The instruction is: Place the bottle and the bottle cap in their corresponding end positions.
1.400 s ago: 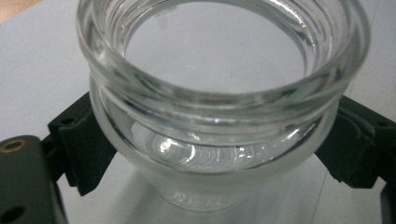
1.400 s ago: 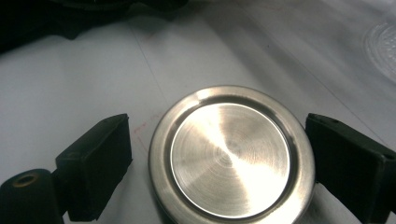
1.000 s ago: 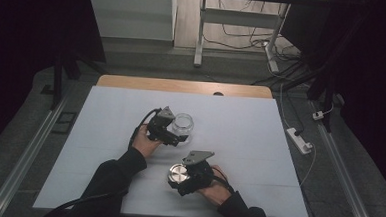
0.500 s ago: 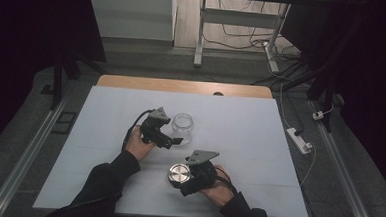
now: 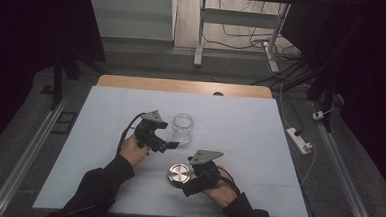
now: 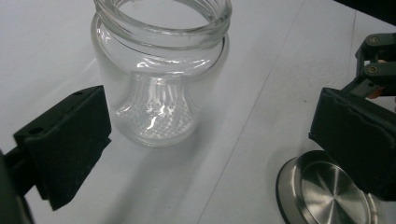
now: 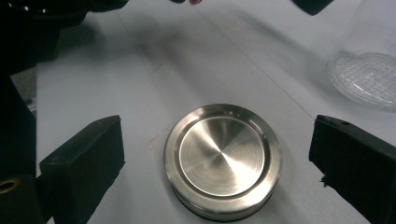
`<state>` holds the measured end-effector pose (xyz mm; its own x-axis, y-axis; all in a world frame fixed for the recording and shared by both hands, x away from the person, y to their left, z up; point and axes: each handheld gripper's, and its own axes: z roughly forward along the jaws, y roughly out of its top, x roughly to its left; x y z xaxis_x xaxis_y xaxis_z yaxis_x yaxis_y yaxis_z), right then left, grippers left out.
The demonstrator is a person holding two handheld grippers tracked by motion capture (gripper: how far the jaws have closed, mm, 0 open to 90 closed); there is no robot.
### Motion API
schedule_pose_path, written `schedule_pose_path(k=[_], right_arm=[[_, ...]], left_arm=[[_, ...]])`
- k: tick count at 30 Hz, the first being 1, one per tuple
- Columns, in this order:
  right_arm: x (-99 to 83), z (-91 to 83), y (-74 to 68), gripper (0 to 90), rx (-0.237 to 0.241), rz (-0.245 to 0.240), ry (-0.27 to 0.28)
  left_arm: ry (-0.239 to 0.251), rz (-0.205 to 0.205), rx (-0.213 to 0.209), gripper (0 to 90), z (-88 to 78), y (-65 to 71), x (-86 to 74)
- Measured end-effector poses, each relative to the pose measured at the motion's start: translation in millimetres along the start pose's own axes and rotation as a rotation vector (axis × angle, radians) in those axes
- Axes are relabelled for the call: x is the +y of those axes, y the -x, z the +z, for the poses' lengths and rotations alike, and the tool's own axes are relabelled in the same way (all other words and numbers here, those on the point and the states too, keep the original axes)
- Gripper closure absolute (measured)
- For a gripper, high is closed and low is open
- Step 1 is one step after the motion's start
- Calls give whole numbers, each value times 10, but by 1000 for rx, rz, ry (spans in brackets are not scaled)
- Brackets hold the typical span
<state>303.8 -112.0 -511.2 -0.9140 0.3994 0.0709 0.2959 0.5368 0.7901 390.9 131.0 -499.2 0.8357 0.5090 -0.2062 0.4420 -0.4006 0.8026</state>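
A clear glass jar point(image 5: 183, 127) point(image 6: 161, 79) stands upright and uncapped on the white table. My left gripper point(image 5: 168, 143) point(image 6: 210, 140) is just to its left and a little nearer; its jaws have just been opening, stand wide open and hold nothing, with the jar beyond the tips. A round steel lid point(image 5: 179, 175) point(image 7: 223, 158) lies flat nearer the person. My right gripper point(image 5: 186, 178) point(image 7: 219, 163) straddles it. Those jaws have just been opening too, and the pads point(image 7: 84, 163) stand clear of the lid's rim on both sides.
The white table top point(image 5: 104, 134) has a wooden strip along its far edge point(image 5: 182, 86). The jar's base point(image 7: 369, 74) shows at the upper right of the right gripper view. A power strip point(image 5: 299, 140) lies on the floor to the right.
My left gripper let go of the jar and drew back to the left, away from it. The jar stayed upright in place. The right gripper and lid have hardly moved.
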Motion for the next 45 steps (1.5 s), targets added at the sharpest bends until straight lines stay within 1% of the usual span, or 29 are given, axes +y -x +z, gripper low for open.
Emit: schedule_pose_path(k=[6,11,14,16,21,27,30,32,36,38,41,45], right_arm=[[16,-76,6,16,6,21,24],[18,-130,24,7,-7,33,36],[13,-143,26,3,-18,31,32],[6,-148,29,2,-19,31,28],[-13,-176,40,0,-44,21,11],[-29,-228,64,0,-54,18,16],[-40,-253,81,0,-63,19,14],[-46,-275,91,0,-66,24,16],[-57,-321,106,0,-74,25,23],[-63,-348,105,0,-78,24,23],[-74,-385,103,0,-80,17,24],[-93,-422,102,0,-85,7,19]], left_arm=[[24,-4,-5,0,-135,105,-69],[15,4,15,0,-232,205,-135],[15,-2,1,0,-278,261,-163],[17,2,-9,0,-302,300,-185],[-2,9,0,0,-324,392,-271],[23,-16,-14,0,-398,428,-356],[31,-18,-21,0,-435,461,-377],[25,-7,-20,0,-456,490,-392],[-13,14,-5,0,-480,554,-422],[-23,21,2,0,-496,590,-437],[-34,27,19,0,-526,636,-467],[-42,21,36,0,-581,676,-521]])
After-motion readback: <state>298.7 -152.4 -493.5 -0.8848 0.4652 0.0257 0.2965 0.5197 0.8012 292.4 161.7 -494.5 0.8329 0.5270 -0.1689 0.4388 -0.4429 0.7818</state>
